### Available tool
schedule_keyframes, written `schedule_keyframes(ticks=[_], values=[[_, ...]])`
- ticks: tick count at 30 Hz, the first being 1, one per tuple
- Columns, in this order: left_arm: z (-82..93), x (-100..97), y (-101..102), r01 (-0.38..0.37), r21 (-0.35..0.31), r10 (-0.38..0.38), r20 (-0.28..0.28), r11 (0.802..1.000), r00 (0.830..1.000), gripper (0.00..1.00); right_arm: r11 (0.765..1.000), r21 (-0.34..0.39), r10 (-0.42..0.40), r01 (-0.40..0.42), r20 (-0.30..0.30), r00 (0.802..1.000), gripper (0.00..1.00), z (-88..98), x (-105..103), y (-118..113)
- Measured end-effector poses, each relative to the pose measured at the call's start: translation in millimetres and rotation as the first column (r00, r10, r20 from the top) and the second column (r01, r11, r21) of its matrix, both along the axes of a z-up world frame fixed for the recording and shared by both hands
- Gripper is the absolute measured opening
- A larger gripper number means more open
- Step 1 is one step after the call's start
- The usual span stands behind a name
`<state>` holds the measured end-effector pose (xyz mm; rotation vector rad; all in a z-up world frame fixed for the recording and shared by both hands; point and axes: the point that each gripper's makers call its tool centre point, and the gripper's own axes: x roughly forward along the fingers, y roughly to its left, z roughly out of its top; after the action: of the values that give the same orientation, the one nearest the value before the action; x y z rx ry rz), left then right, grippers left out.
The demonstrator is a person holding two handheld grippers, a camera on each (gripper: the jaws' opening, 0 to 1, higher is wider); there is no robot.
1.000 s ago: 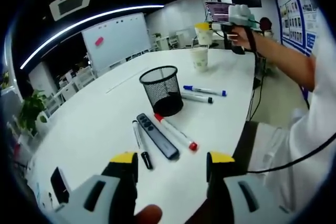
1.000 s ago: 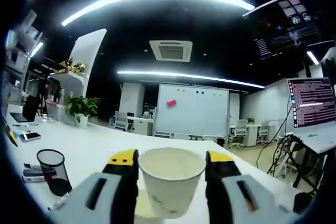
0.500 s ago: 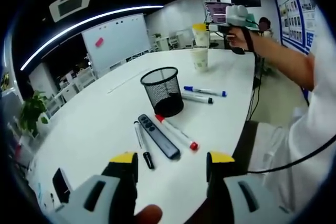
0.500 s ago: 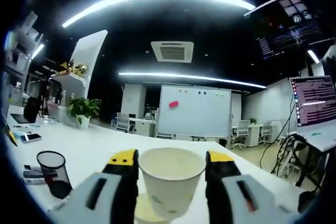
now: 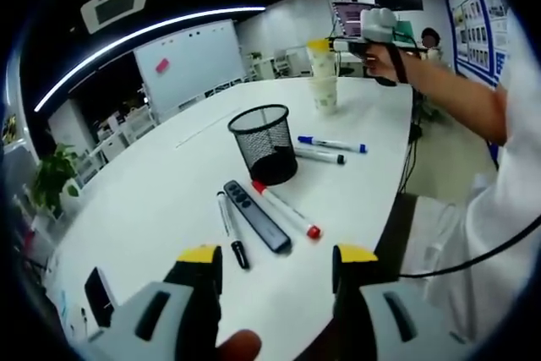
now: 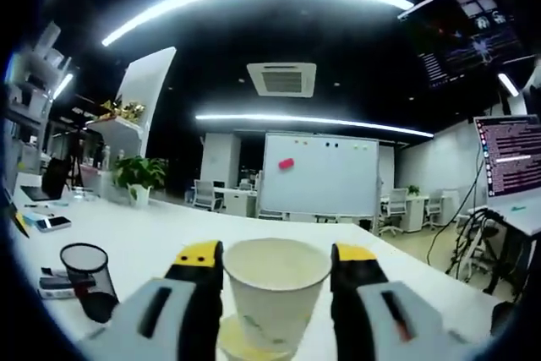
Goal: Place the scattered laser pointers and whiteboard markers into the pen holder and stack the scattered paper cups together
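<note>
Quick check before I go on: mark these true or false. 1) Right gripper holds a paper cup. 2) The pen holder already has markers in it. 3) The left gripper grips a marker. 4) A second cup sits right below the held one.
1) True: the right gripper is closed on a paper cup.
2) False: the pen holder looks empty; the red-capped marker and the laser pointer lie on the table.
3) False: the left gripper is open and holds nothing.
4) True: the second cup is directly below.
</note>
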<state>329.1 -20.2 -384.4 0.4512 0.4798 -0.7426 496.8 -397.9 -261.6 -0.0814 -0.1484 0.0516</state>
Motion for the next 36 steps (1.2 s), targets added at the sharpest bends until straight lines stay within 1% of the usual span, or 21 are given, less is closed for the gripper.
schedule_keyframes(ticks=[6, 9, 18, 25, 36], values=[[-0.4, 0.0, 1.5, -0.004, -0.003, 0.004, 0.000, 1.000, 1.000, 0.53, 1.000, -0.013, 0.007, -0.007, -0.016, 1.000, 0.51, -3.8, 3.0, 4.0], [-1.9, -0.2, 3.0, -0.008, -0.001, 0.008, -0.005, 1.000, 1.000, 0.53, 1.000, 0.017, 0.026, -0.026, -0.021, 0.999, 0.51, -3.8, 5.7, 6.0], [-1.7, 0.5, 4.6, -0.009, -0.002, 0.009, -0.004, 1.000, 1.000, 0.53, 1.000, 0.016, 0.020, -0.019, -0.041, 0.999, 0.51, -12.5, 8.7, 3.4], [-1.1, 0.4, 3.7, -0.008, -0.001, 0.008, -0.003, 1.000, 1.000, 0.53, 1.000, 0.017, 0.027, -0.026, -0.043, 0.999, 0.51, -14.9, 8.7, 4.4], [-2.6, -0.8, 3.7, -0.008, 0.005, 0.008, -0.007, 1.000, 1.000, 0.53, 1.000, 0.012, 0.029, -0.028, -0.062, 0.998, 0.51, -21.8, 9.9, 3.9]])
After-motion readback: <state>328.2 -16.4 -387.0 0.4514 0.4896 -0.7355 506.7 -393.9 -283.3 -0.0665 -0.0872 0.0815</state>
